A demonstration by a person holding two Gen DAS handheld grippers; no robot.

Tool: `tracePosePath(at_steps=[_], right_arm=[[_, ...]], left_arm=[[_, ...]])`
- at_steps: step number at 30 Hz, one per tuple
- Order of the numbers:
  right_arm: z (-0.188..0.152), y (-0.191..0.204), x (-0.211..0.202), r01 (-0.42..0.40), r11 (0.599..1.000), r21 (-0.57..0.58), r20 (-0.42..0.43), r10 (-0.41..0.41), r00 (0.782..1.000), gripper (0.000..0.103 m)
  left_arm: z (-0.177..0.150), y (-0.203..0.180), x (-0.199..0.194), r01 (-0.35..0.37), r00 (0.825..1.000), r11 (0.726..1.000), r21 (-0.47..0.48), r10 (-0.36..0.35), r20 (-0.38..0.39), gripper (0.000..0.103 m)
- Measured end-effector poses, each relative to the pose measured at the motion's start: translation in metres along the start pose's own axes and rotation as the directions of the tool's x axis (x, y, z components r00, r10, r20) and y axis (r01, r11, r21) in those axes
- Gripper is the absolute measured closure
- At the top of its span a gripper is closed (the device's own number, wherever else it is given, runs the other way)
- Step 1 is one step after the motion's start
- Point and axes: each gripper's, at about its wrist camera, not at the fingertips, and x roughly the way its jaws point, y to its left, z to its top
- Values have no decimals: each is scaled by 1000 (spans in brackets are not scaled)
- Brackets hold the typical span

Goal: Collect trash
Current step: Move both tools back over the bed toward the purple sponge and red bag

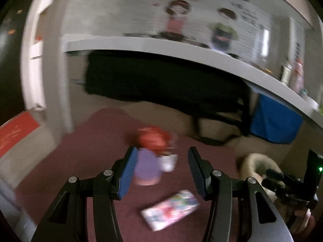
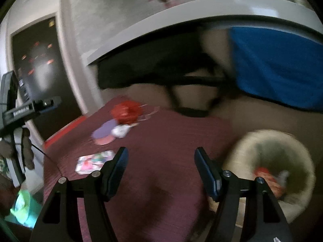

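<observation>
Black-framed left gripper (image 1: 161, 171) and right gripper (image 2: 161, 171), ribbed blue pads, both spread wide and empty above a maroon woven rug (image 2: 171, 141). Trash lies blurred toward the rug's far-left corner: crumpled red wrapper (image 2: 127, 112), flat purple piece (image 2: 105, 131), glossy printed packet (image 2: 93, 161). A round tan basket (image 2: 302, 157) sits off the right edge, already holding scraps.

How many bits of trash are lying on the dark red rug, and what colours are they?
Red crumpled wrapper: 1
Purple and pink round piece: 1
White crumpled scrap: 1
Colourful flat packet: 1
Total on the rug: 4
The pictures are blurry, so smaller bits may be missed. The basket beside the rug already holds some trash too.
</observation>
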Motion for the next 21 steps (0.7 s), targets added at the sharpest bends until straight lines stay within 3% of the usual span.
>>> tracePosePath(at_steps=[4, 10, 12, 16, 21], right_arm=[[5, 42, 35, -85, 994, -64, -62, 81, 995, 37], [20, 78, 86, -98, 985, -140, -129, 80, 988, 38], [27, 84, 101, -91, 983, -157, -139, 70, 988, 38], [46, 93, 141, -76, 972, -222, -150, 43, 988, 38], [67, 98, 190, -64, 967, -246, -189, 17, 982, 38]], left_arm=[[-1, 47, -19, -83, 996, 995, -47, 83, 16, 50], [-4, 95, -28, -159, 986, 983, -96, 162, 24, 50], [-8, 107, -19, -145, 989, 982, -122, 148, 19, 50], [-24, 121, 11, -42, 999, 983, -180, 42, 0, 50], [-43, 122, 55, 26, 997, 980, -199, -40, -70, 50]])
